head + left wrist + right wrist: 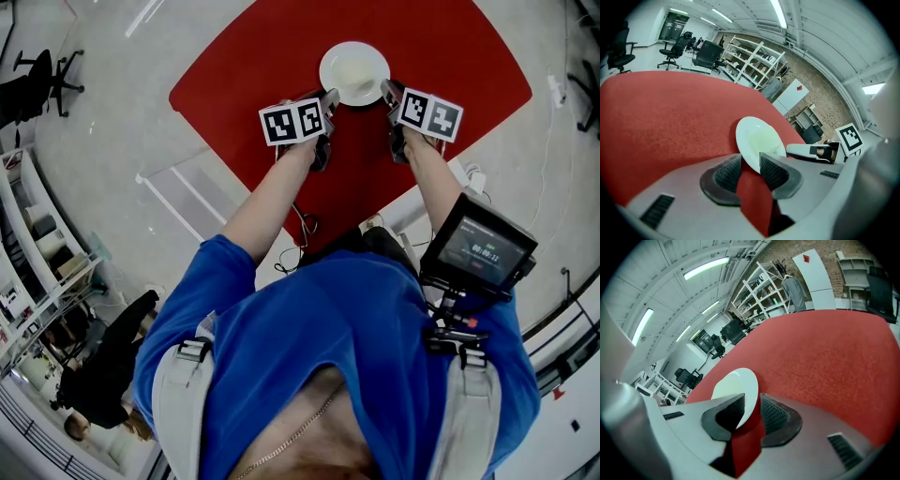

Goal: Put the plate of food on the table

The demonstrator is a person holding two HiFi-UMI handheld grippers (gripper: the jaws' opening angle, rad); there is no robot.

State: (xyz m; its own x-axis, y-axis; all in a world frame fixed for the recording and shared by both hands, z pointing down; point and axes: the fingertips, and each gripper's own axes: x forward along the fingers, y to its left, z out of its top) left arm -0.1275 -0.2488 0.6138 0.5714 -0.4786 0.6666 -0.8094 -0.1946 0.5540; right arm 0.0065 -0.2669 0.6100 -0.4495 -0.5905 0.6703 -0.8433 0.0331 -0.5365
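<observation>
A white plate (354,70) with a pale, creamy centre hangs between my two grippers over the red table (262,66). My left gripper (330,97) is shut on the plate's left rim, and my right gripper (387,91) is shut on its right rim. In the left gripper view the plate (757,140) tilts up from between the jaws of the left gripper (750,168), and the right gripper (811,152) shows beyond it. In the right gripper view the plate's (733,385) edge sits between the pads of the right gripper (747,411), above the red table (825,352).
The red table (665,117) stretches wide around the plate. White shelving (37,244) and a person in black (112,366) are at the lower left, and an office chair (47,75) stands at the far left. A small monitor (478,248) hangs at my right side.
</observation>
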